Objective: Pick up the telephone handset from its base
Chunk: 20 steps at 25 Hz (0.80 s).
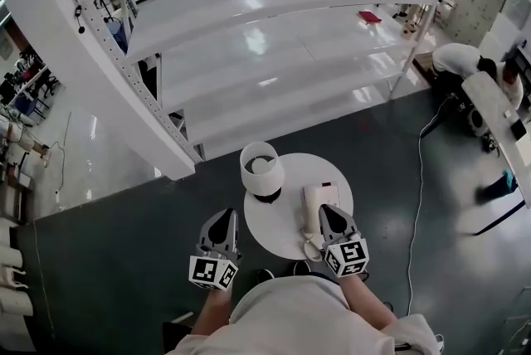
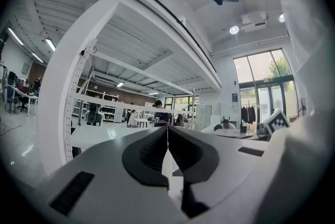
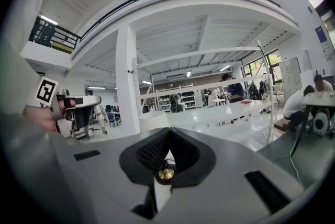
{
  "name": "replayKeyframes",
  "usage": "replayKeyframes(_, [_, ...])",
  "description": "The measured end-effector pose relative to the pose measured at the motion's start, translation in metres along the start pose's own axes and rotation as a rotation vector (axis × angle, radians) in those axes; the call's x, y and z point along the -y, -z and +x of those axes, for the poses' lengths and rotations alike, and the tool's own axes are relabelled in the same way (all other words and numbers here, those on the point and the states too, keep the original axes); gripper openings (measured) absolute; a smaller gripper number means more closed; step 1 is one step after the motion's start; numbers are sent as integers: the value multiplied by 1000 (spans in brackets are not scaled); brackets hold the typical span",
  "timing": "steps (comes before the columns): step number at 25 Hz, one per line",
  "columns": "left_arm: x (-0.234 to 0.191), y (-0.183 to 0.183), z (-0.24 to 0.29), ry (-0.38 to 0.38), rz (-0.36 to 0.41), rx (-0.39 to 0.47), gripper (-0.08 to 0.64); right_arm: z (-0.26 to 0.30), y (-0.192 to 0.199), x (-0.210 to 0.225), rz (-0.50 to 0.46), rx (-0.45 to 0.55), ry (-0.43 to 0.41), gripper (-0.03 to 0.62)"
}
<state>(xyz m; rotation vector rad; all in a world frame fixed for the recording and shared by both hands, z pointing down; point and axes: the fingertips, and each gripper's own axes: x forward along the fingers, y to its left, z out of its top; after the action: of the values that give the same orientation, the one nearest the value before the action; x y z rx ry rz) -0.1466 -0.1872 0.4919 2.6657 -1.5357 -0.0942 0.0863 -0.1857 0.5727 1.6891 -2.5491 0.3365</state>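
Observation:
In the head view, a white telephone (image 1: 314, 200) with its handset on the base sits on the right half of a small round white table (image 1: 264, 230). A coiled cord (image 1: 311, 246) hangs off its near end. My right gripper (image 1: 326, 211) is shut and empty, hovering over the near part of the telephone; whether it touches is hidden. My left gripper (image 1: 227, 215) is shut, held off the table's left edge. Neither gripper view shows the telephone: the left gripper (image 2: 167, 129) and right gripper (image 3: 169, 132) have their jaws together, with nothing between them.
A white cylinder like a lampshade (image 1: 262, 169) stands at the table's back. Long white shelving racks (image 1: 274, 46) run behind it, with a thick white post (image 1: 99, 63) at left. A cable (image 1: 419, 179) trails over the dark floor; people crouch at right (image 1: 465, 67).

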Motion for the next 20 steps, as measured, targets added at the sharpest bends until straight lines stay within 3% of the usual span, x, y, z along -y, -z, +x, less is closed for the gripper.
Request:
replayKeyframes(6, [-5, 1, -5, -12, 1, -4, 20, 8, 64, 11, 27, -146, 29, 14])
replayKeyframes(11, [-6, 4, -7, -19, -5, -12, 20, 14, 113, 19, 24, -279, 39, 107])
replayKeyframes(15, [-9, 4, -5, -18, -7, -16, 20, 27, 153, 24, -14, -392, 52, 222])
replayKeyframes(18, [-10, 5, -4, -16, -7, -18, 20, 37, 181, 28, -11, -462, 68, 272])
replayKeyframes(20, [-10, 5, -4, -17, -6, -19, 20, 42, 198, 34, -5, -496, 76, 272])
